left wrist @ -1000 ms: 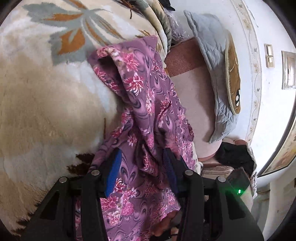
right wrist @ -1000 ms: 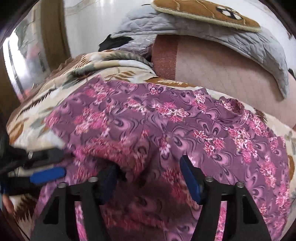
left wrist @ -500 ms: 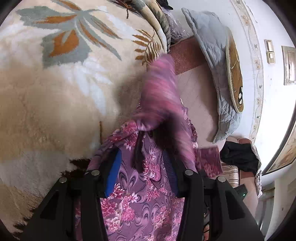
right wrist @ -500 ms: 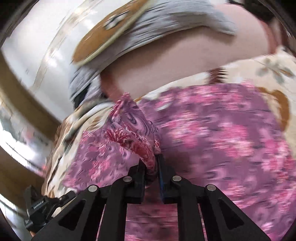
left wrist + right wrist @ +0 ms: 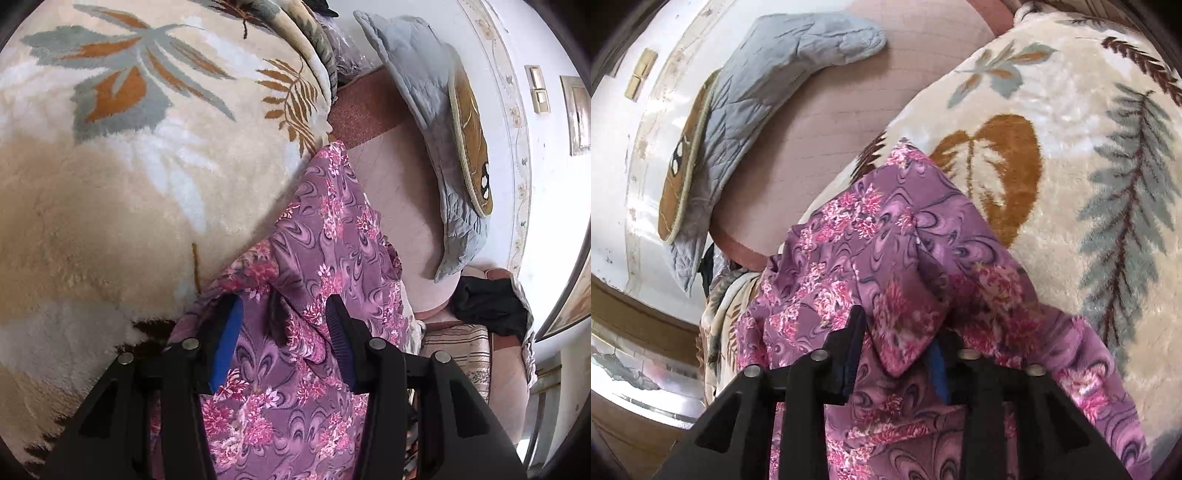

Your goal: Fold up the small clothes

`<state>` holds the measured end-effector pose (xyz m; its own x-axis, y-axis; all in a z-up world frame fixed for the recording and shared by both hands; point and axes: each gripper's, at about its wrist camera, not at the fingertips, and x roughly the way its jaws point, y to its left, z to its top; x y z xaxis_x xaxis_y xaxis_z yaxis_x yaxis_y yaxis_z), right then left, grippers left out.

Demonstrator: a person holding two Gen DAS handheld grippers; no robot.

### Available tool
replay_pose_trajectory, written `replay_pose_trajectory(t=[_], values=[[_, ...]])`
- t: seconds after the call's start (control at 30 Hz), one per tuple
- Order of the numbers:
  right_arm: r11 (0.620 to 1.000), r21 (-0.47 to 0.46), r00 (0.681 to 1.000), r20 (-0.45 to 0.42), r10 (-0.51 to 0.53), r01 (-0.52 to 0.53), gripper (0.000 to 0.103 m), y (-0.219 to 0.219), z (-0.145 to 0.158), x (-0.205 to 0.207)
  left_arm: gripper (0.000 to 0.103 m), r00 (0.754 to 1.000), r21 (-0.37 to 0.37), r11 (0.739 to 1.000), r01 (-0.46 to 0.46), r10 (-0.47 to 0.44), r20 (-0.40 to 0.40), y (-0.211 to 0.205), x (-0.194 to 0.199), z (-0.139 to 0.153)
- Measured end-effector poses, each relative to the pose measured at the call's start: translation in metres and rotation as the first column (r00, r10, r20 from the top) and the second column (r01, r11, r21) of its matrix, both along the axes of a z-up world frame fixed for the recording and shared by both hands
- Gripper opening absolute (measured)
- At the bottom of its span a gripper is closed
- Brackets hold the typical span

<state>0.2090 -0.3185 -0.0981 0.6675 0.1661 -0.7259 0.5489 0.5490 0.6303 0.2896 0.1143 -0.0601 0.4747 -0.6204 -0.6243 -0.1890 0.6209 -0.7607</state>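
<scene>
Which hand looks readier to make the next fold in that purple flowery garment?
Probably the right. A raised flap of the purple garment sits between the open fingers of the right tool, ready to pinch and carry over. The left tool, also open, only straddles flatter cloth.

A plush cream blanket (image 5: 110, 221) printed with grey and orange leaves covered the surface, its folded edge bunched near the top of the left wrist view. Beside it ran a pinkish upholstered cushion (image 5: 399, 192) with a darker reddish band. A grey quilted pad (image 5: 424, 110) leaned on the white wall (image 5: 546, 206), with a brown mat (image 5: 471, 147) resting against it. Beige switch plates (image 5: 537, 88) sat on that wall. A black cloth (image 5: 487, 302) lay lower down, above a striped fabric (image 5: 454, 347).
</scene>
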Motion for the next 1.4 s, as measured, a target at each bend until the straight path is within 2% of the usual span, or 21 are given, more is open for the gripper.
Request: replay_pose_trajectory(t=[0.07,0.13,0.2,0.23,0.27,0.33,0.4,0.47,0.53,0.57,0.6,0.63,0.77,0.8,1.0,1.07,1.1,1.17,1.27,1.37,1.4], values=[[0.999,-0.05,0.997,0.076,-0.01,0.014,0.006,-0.004,0.021,0.0,0.044,1.0,0.005,1.0,0.003,-0.003,0.002,0.0,0.0,0.0],[0.997,-0.071,0.996,0.077,-0.037,0.042,0.006,-0.011,0.028,0.0,0.045,1.0,0.008,1.0,0.003,-0.003,0.001,-0.001,0.001,-0.002],[0.995,-0.093,0.999,-0.015,-0.034,0.032,0.007,-0.017,0.018,0.005,0.045,1.0,0.022,1.0,0.009,-0.009,0.006,-0.003,0.001,-0.001],[0.995,-0.103,0.99,-0.138,-0.006,-0.008,0.01,-0.02,0.002,0.012,0.045,1.0,0.032,0.999,0.013,-0.013,0.01,-0.004,0.001,0.0],[0.995,-0.096,0.981,-0.192,0.005,-0.024,0.007,-0.021,-0.005,0.012,0.045,1.0,0.041,0.999,0.017,-0.018,0.013,-0.005,0.0,0.001],[0.994,-0.109,0.986,-0.165,-0.014,-0.004,0.016,-0.02,0.004,0.002,0.046,0.999,0.04,0.999,0.03,-0.03,0.021,-0.007,-0.002,0.005],[0.976,-0.212,0.996,-0.057,-0.07,0.057,0.019,-0.013,0.034,-0.017,0.048,0.996,0.059,0.997,0.057,-0.061,0.065,-0.015,-0.005,0.015],[0.976,-0.216,0.999,0.011,-0.037,0.039,0.029,-0.005,0.043,-0.026,0.058,0.987,0.146,0.985,0.092,-0.109,0.117,-0.03,-0.01,0.026],[0.98,-0.194,0.999,-0.022,0.045,-0.049,0.037,0.005,0.032,-0.017,0.06,0.98,0.244,0.962,0.124,-0.158,0.124,-0.046,-0.013,0.027],[0.977,-0.182,0.992,-0.078,0.096,-0.109,0.036,0.008,0.023,-0.009,0.059,0.978,0.286,0.946,0.152,-0.186,0.095,-0.054,-0.013,0.022],[0.966,-0.193,0.971,-0.199,0.133,-0.172,0.031,0.013,0.009,0.0,0.059,0.977,0.295,0.939,0.178,-0.206,0.064,-0.059,-0.013,0.016],[0.961,-0.202,0.964,-0.227,0.14,-0.188,0.029,0.015,0.005,0.001,0.059,0.975,0.289,0.939,0.188,-0.214,0.059,-0.06,-0.014,0.014],[0.964,-0.261,0.998,-0.063,0.028,-0.044,0.036,-0.004,0.031,-0.006,0.059,0.973,0.264,0.952,0.156,-0.194,0.123,-0.05,-0.014,0.032],[0.965,-0.26,0.998,-0.054,0.018,-0.032,0.044,-0.009,0.033,-0.003,0.059,0.974,0.26,0.955,0.143,-0.182,0.132,-0.047,-0.011,0.035],[0.928,-0.349,0.975,-0.215,0.057,-0.131,0.047,-0.018,0.009,0.047,0.06,0.977,0.343,0.929,0.141,-0.186,0.103,-0.056,0.026,0.038],[0.907,-0.365,0.953,-0.285,0.107,-0.211,0.033,-0.01,0.0,0.051,0.06,0.974,0.394,0.905,0.162,-0.21,0.081,-0.063,0.034,0.034],[0.888,-0.397,0.952,-0.279,0.123,-0.231,0.006,-0.006,0.004,0.053,0.06,0.973,0.423,0.891,0.169,-0.218,0.07,-0.064,0.036,0.032],[0.844,-0.486,0.968,-0.203,0.145,-0.228,0.007,0.004,0.024,0.048,0.06,0.973,0.488,0.854,0.183,-0.229,0.037,-0.067,0.041,0.024],[0.873,-0.475,0.992,-0.103,0.069,-0.11,0.007,-0.007,0.038,0.033,0.059,0.971,0.522,0.831,0.192,-0.237,0.019,-0.065,0.043,0.012],[0.913,-0.379,0.965,-0.259,0.051,-0.15,0.008,-0.027,0.001,0.036,0.059,0.965,0.552,0.806,0.213,-0.261,0.009,-0.068,0.042,0.014],[0.922,-0.356,0.962,-0.267,0.056,-0.153,0.009,-0.03,-0.004,0.032,0.059,0.964,0.551,0.804,0.222,-0.265,-0.003,-0.068,0.042,0.016]])
